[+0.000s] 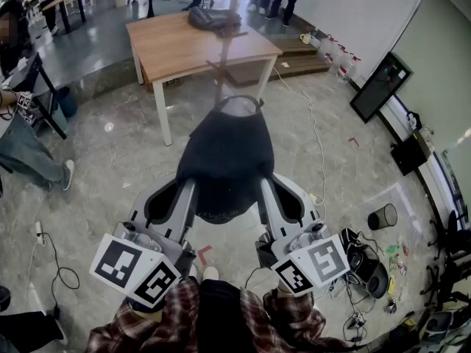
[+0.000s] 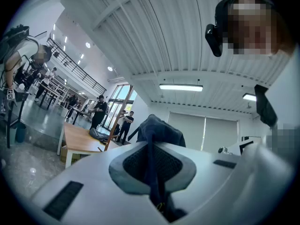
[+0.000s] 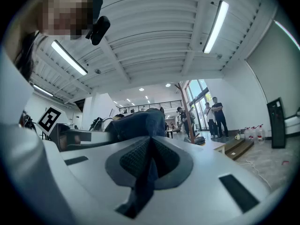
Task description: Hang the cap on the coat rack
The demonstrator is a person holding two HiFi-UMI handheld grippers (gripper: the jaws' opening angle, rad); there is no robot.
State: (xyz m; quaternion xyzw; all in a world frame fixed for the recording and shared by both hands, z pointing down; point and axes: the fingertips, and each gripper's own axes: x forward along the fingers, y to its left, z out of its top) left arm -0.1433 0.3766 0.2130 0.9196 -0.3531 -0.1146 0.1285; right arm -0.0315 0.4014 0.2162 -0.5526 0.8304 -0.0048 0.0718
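A dark navy cap (image 1: 224,160) hangs stretched between my two grippers, held up in front of me. My left gripper (image 1: 193,191) is shut on the cap's left edge, and my right gripper (image 1: 262,191) is shut on its right edge. In the left gripper view, the cap fabric (image 2: 161,131) runs down through the closed left gripper (image 2: 151,162). The right gripper view shows the cap (image 3: 138,123) pinched the same way in the right gripper (image 3: 149,159). The wooden coat rack (image 1: 223,54) stands just beyond the cap, its pole (image 2: 117,122) (image 3: 186,110) rising past both grippers.
A wooden table (image 1: 169,50) with a grey bag (image 1: 213,18) on it stands behind the rack. A black bin (image 1: 383,216), cables and gear lie on the floor at right, and a dark screen (image 1: 380,85) leans on the wall. People stand at the back and left.
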